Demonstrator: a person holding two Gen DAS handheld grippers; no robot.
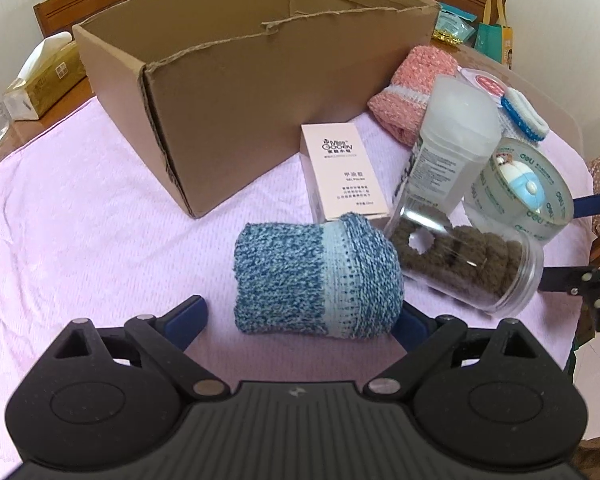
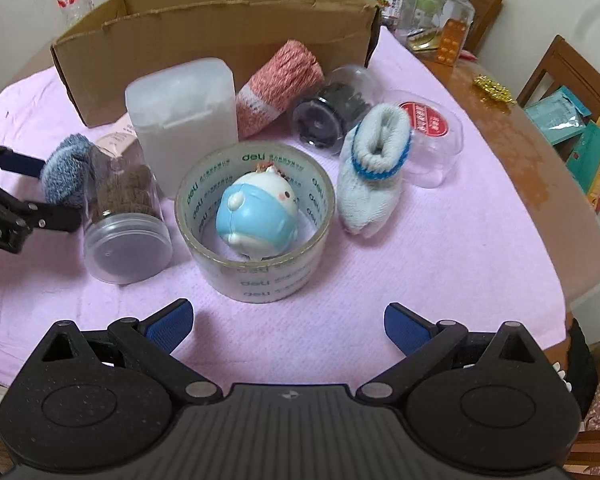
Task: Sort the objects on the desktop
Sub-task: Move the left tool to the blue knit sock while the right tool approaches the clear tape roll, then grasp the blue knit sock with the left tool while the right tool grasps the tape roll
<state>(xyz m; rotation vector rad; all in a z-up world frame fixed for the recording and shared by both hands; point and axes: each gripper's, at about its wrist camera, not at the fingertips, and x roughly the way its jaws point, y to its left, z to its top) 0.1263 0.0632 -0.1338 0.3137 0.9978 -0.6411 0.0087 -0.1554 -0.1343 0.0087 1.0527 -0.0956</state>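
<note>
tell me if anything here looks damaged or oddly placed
The cardboard box has a ragged, torn top edge. A small blue and white toy figure sits inside the tape roll. The jar of brown rings lies on its side.

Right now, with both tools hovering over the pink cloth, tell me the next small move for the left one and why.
Probably ease the left gripper forward a little, then close. Its jaws stand open on either side of the near end of the blue knitted sock, not yet pressing it, and the open cardboard box waits just beyond.

Two close, steeply downward wrist views, sharing tape roll (image 1: pixel 518 200) and box (image 2: pixel 220 20).
</note>
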